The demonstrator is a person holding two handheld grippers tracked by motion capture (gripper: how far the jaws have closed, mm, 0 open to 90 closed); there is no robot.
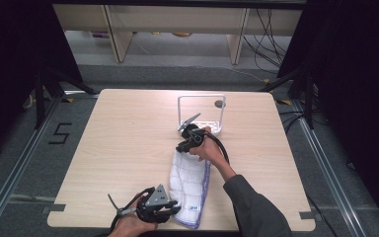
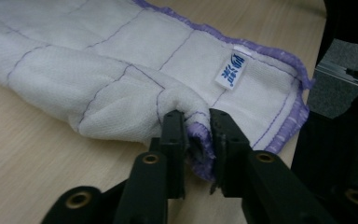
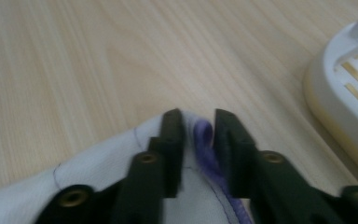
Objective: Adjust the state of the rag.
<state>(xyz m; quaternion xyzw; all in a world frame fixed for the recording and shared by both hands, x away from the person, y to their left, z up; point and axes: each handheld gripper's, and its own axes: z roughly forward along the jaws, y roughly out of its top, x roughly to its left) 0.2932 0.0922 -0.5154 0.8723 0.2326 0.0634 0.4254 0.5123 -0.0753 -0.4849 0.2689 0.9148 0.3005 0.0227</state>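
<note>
My white cloth (image 1: 190,181) (quilted, purple-edged, small blue-printed label) lies folded lengthwise on the table (image 1: 128,143). My left gripper (image 1: 164,210) sits at its near corner, jaws narrow with the hem between them; my right gripper (image 1: 186,143) likewise straddles the far corner. Beyond stands a white rack (image 1: 201,114).

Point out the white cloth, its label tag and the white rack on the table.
white cloth (image 1: 190,175), high view, middle of its folded quilted surface.
label tag (image 2: 233,72), left gripper view, centre of the printed tag.
white rack (image 1: 202,98), high view, top bar of its upright frame.
</note>
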